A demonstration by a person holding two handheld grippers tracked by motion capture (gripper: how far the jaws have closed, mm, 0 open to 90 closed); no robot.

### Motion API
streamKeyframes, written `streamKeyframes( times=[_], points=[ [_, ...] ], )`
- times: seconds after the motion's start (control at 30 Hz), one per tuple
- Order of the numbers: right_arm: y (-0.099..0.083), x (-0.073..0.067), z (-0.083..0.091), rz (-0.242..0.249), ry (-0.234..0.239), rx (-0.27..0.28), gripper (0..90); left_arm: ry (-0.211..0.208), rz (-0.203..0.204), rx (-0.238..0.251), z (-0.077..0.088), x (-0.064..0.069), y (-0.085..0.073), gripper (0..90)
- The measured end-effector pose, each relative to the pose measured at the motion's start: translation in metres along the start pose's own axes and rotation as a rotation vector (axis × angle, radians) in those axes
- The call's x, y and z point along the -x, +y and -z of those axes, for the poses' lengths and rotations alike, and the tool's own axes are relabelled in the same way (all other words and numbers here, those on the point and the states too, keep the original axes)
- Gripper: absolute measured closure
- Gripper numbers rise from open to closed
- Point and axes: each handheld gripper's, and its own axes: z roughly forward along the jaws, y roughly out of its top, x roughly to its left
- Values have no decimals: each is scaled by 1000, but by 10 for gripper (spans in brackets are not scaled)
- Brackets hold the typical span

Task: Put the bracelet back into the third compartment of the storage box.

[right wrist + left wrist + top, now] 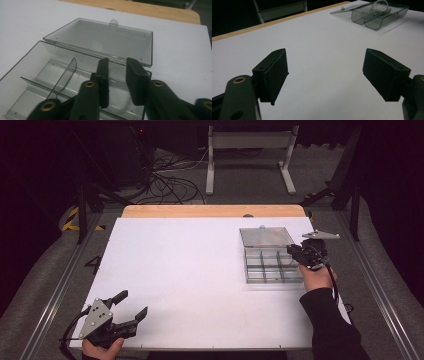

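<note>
One clear plastic compartment box (272, 262) sits on the white table (190, 285), toward its far right corner, with its hinged lid (105, 40) folded fully back and lying flat on the table behind the tray. By its look, the box is light, rigid and thin-walled, with smooth, slippery faces (likely to skid or crack under a hard pinch). Grip judgement: take an outer wall rim or the lid's small tab (113, 22), not the thin curved dividers (63, 75).

Right gripper (117, 75): over the tray's right end near the hinge, jaws narrowly parted, nothing pressed between them.

Left gripper (325, 75): at the table's near left corner, well apart from the box, jaws wide, empty.

Count: one box, one lid, two grippers.
</note>
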Motion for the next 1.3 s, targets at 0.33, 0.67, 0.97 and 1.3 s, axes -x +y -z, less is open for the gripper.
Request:
streamKeyframes(
  times=[0.33, 0.67, 0.97, 1.3],
  points=[
    [2, 2, 13, 15, 40, 56, 449, 1, 2, -2, 0, 0, 0, 209],
    [8, -11, 31, 87, 80, 116, 233, -1, 6, 2, 0, 0, 0, 209],
    [9, -20, 45, 89, 131, 150, 66, 1, 0, 1, 1, 0, 0, 208],
    [8, -29, 61, 101, 185, 161, 45, 0, 7, 3, 1, 1, 0, 208]
  ],
)
